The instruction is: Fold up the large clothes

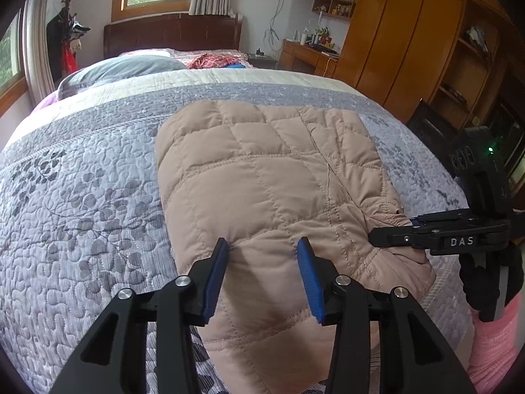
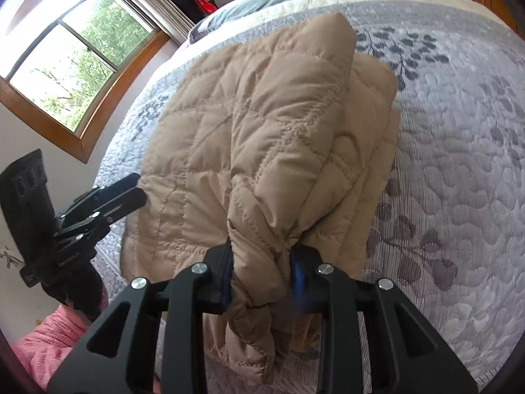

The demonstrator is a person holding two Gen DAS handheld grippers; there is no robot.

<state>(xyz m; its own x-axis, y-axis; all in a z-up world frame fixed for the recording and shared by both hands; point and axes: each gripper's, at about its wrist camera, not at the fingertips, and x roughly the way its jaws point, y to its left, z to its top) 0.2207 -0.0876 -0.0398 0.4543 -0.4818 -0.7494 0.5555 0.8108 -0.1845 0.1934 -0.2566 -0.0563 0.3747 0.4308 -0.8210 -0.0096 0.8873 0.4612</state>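
Observation:
A beige quilted jacket [image 1: 269, 177] lies partly folded on the grey floral bedspread [image 1: 82, 197]. My left gripper [image 1: 264, 246] is open, its blue pads hovering just over the jacket's near part, holding nothing. My right gripper [image 2: 261, 256] is shut on a bunched fold of the jacket [image 2: 262, 151] and lifts it off the bed. The right gripper also shows in the left wrist view [image 1: 393, 234] at the jacket's right edge. The left gripper shows in the right wrist view [image 2: 131, 193] at the jacket's left edge.
A grey pillow [image 1: 121, 70] and a red patterned cloth [image 1: 213, 60] lie near the dark headboard [image 1: 170, 34]. Wooden wardrobes [image 1: 410, 39] and a desk [image 1: 308, 54] stand to the right of the bed. A window [image 2: 72, 52] is on the left wall.

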